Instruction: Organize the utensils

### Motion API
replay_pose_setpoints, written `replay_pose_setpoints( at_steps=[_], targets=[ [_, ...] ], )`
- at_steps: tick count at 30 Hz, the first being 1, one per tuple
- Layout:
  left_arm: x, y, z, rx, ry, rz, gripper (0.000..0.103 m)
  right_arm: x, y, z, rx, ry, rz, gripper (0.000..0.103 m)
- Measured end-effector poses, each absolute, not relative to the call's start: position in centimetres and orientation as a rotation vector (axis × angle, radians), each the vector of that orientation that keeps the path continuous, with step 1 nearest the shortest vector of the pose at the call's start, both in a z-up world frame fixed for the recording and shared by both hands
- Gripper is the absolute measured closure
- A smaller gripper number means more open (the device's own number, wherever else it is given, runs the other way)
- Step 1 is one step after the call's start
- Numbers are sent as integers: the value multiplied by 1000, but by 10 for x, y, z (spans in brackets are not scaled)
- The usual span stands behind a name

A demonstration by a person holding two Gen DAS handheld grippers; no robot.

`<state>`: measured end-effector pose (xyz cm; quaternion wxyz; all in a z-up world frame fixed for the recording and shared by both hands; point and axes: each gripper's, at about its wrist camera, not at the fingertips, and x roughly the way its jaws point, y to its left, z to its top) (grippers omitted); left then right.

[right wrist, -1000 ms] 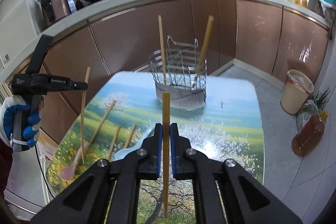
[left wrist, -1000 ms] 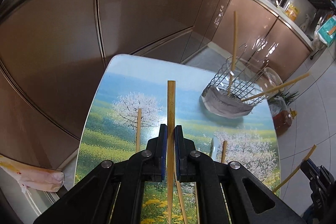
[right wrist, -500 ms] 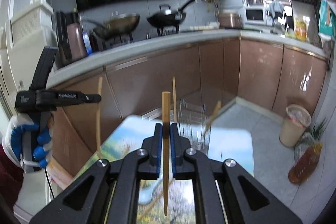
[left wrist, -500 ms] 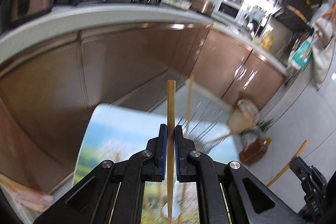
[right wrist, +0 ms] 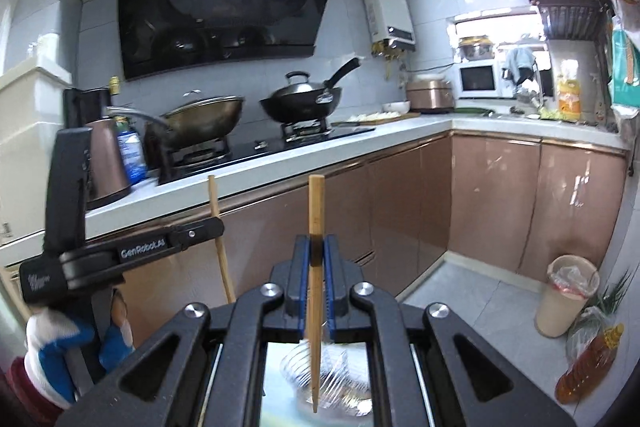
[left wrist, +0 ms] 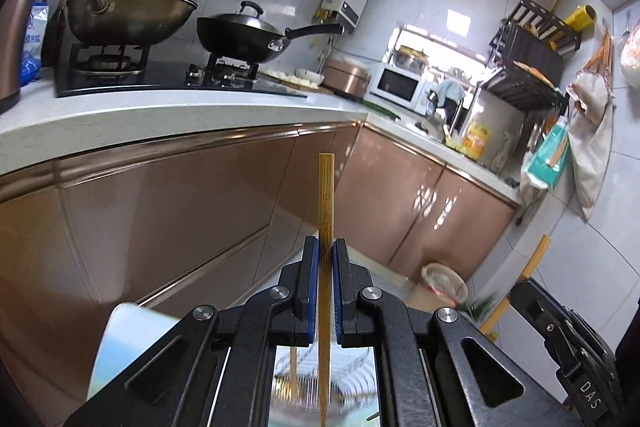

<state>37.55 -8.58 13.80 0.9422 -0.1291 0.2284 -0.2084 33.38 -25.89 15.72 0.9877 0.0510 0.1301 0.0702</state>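
Note:
My left gripper (left wrist: 325, 247) is shut on a bamboo chopstick (left wrist: 325, 203) that stands upright between its blue pads. My right gripper (right wrist: 316, 243) is shut on another bamboo chopstick (right wrist: 315, 211), also upright. Both are raised high and tilted up. The wire utensil basket (right wrist: 324, 367) shows blurred below the right gripper, with the chopstick's lower end over it. It also shows in the left wrist view (left wrist: 308, 383), with a chopstick inside. The left gripper and its chopstick (right wrist: 218, 227) appear at the left of the right wrist view.
A corner of the picture-printed table (left wrist: 116, 331) shows low left. Brown kitchen cabinets (left wrist: 180, 219) and a white counter (left wrist: 160, 111) with woks stand behind. A waste bin (right wrist: 568, 299) and an oil bottle (right wrist: 592, 363) stand on the floor at right.
Both grippers have lifted and tilted upward with their chopsticks. The table and basket have dropped to the bottom of both views. The stove and hood have come into sight.

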Motion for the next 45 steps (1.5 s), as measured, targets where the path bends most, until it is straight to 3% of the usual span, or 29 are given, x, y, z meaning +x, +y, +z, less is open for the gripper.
replay_pose_setpoints(
  at_steps=[11,23,41,45],
  targets=[
    [419,-121,57,-272,454,-409,97,385,-262,85,79,294,72,97],
    [415,-137,14,-178,454,-352,97,401,-255,25,66,345,50,96],
    [402,-132,11,-148,507,-351,96,381,-260,28,78,367,44,95],
    [395,-129,18,-142,505,-349,87,372,-262,37,87,362,41,95]
  ],
)
